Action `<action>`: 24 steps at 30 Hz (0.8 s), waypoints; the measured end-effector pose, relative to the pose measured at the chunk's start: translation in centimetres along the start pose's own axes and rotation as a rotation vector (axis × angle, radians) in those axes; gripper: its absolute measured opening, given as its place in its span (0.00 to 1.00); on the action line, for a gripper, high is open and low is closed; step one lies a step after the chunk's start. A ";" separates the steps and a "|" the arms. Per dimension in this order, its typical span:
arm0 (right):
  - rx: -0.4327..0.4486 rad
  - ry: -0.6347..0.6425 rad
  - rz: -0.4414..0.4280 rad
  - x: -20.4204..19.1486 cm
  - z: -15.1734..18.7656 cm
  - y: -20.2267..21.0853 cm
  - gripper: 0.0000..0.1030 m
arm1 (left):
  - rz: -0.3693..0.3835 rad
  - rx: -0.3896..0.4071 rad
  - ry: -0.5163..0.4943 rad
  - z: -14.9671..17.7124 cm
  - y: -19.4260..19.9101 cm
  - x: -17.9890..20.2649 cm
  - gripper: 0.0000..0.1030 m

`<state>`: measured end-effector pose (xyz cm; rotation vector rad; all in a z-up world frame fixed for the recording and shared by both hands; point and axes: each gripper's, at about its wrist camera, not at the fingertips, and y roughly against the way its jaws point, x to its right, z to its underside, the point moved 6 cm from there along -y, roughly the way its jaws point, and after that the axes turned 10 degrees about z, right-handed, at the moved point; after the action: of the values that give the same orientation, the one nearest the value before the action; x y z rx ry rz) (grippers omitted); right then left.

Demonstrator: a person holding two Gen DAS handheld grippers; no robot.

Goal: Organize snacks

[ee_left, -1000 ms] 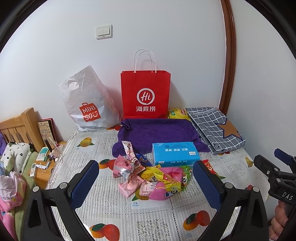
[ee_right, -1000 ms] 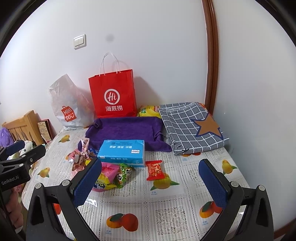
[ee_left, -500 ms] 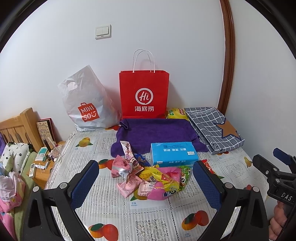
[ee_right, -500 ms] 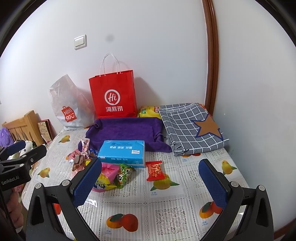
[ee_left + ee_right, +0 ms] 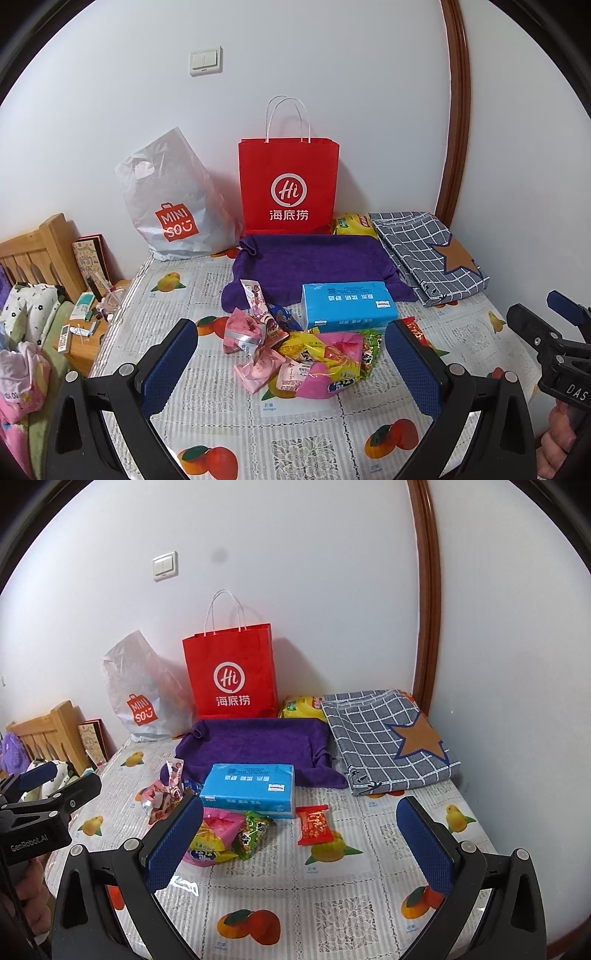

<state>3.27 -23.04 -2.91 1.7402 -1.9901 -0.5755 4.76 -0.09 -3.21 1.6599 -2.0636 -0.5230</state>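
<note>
Both the left gripper [image 5: 291,365] and right gripper [image 5: 299,845] hover with blue pads spread wide, holding nothing. Just beyond lies the heap of bright plastic snack packets [image 5: 299,354] on the fruit-print tablecloth [image 5: 332,904], touching a blue tissue pack [image 5: 251,788]. Against the wall stand a red "Hi" paper bag [image 5: 288,184] and a grey "MINISO" plastic bag [image 5: 173,206].
</note>
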 end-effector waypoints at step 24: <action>-0.091 0.043 0.055 0.1 0.5 -6.1 1.00 | -0.027 -0.036 0.028 0.2 -4.7 -3.3 0.99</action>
<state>7.95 -23.86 -6.79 1.6251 -1.9451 -0.5954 9.08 2.15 -6.31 1.6671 -2.0028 -0.5396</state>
